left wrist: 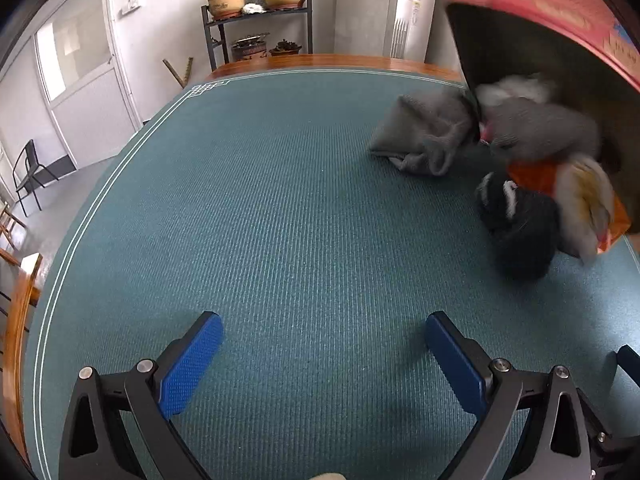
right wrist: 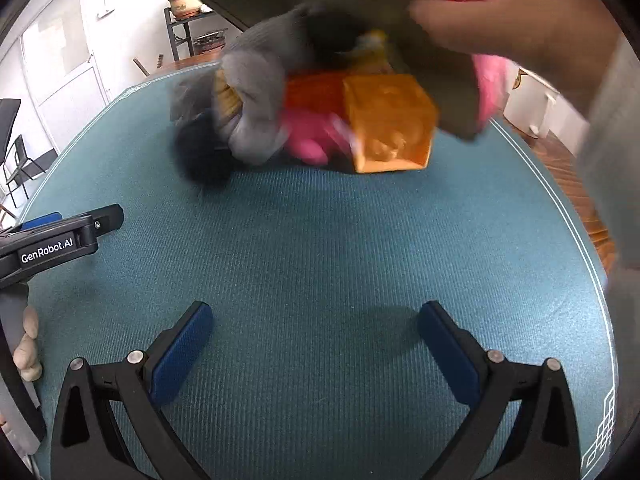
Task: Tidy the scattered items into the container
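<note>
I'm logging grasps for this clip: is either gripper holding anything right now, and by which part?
No. The left gripper and right gripper are both open over the green mat. A bare hand tips the red box by its edge.

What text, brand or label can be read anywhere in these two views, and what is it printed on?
"GenRobot.AI": white lettering on the black body of the left gripper, seen in the right wrist view.
Red container: yellowish printing on its outer side, too blurred to read.
Orange packet: embossed or printed pattern, motion-blurred, not readable.
White column in the background: a small label, too small to read.
</note>
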{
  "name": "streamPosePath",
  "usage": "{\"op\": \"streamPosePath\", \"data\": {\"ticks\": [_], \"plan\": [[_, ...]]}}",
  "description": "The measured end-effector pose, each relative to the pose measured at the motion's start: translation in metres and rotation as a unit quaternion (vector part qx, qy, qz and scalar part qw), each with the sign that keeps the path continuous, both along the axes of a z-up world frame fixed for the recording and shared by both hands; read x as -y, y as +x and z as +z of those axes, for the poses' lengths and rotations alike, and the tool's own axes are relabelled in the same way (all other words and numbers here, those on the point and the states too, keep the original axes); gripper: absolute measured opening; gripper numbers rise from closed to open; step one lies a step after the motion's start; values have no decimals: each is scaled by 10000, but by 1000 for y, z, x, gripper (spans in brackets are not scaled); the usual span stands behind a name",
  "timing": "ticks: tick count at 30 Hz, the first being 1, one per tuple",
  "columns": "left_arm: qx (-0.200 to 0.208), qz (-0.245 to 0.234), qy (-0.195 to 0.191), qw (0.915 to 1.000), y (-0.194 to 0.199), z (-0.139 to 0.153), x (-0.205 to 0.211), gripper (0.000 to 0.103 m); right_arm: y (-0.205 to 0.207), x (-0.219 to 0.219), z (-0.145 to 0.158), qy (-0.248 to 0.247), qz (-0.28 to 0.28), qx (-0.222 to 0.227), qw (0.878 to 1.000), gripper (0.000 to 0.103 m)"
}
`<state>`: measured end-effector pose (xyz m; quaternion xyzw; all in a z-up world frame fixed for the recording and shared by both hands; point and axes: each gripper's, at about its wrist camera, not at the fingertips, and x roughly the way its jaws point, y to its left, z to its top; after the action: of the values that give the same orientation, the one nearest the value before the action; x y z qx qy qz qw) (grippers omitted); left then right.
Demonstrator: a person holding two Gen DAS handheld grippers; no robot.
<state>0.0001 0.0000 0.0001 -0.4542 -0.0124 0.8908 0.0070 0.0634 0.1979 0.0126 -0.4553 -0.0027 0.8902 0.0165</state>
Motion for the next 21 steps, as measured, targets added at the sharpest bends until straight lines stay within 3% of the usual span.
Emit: {"op": "streamPosePath", "data": {"ticks": [6, 12, 21], "plan": [[-31, -106, -129, 9999, 3, 1, -3, 102, 1, 3, 2, 33, 6, -9, 10000, 103], [-375, -248, -452, 9980, 19, 15, -24, 102, 5, 8, 3, 24, 2, -23, 10000, 103], [-486, -431, -97, 9978, 18, 42, -15, 102, -2, -3, -3, 2, 5, -6, 10000, 103]]}}
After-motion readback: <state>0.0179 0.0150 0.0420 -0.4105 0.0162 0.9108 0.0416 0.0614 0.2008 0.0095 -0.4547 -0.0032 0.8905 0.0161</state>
